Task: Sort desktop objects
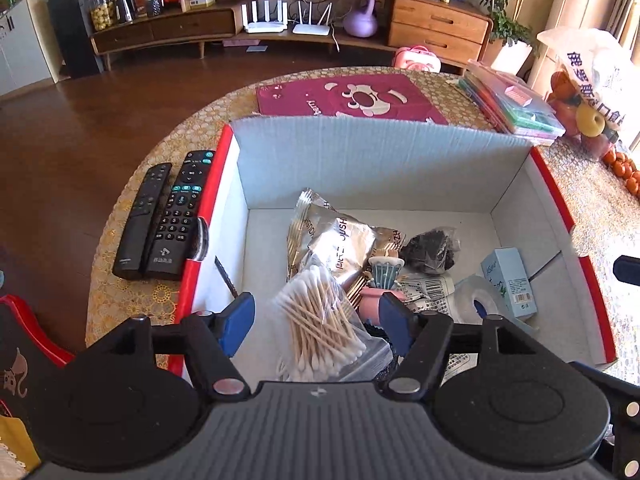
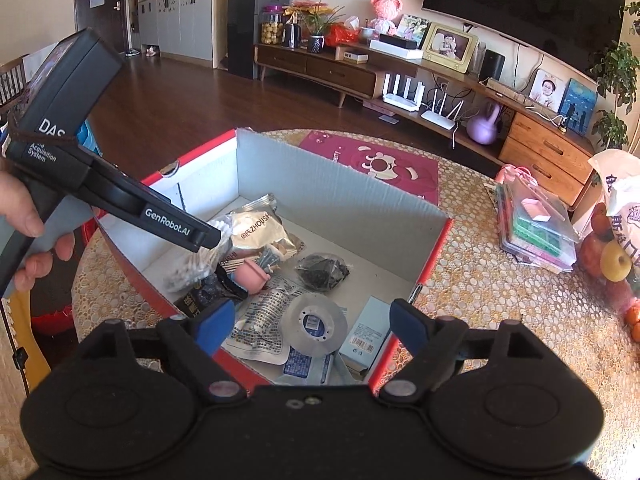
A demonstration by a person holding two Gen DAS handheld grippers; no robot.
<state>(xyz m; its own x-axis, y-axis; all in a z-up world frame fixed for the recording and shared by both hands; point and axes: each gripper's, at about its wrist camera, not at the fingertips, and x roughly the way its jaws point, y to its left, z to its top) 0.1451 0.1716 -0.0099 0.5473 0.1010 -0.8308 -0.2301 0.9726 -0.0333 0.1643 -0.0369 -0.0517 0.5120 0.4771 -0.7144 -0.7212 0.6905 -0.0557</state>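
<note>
A red-edged cardboard box (image 1: 360,160) stands open on the round table, holding several items. My left gripper (image 1: 316,322) hangs open over a bag of cotton swabs (image 1: 320,320) at the box's near left, fingers either side and apart from it. Foil snack packs (image 1: 336,236), a dark bag (image 1: 430,252), a pale blue carton (image 1: 510,280) and a tape roll (image 1: 476,300) lie further in. My right gripper (image 2: 312,326) is open above the tape roll (image 2: 314,322) and printed packets at the box's (image 2: 320,184) near corner. A hand (image 2: 24,220) holds the left gripper's handle (image 2: 72,152).
Two black remotes (image 1: 140,224) (image 1: 176,216) lie on the table left of the box. Behind the box is a pink bear-print bag (image 1: 352,98). To the right are stacked plastic folders (image 1: 516,108), a bag of fruit (image 1: 588,92) and loose oranges (image 1: 624,168). A red chair (image 1: 24,320) stands at near left.
</note>
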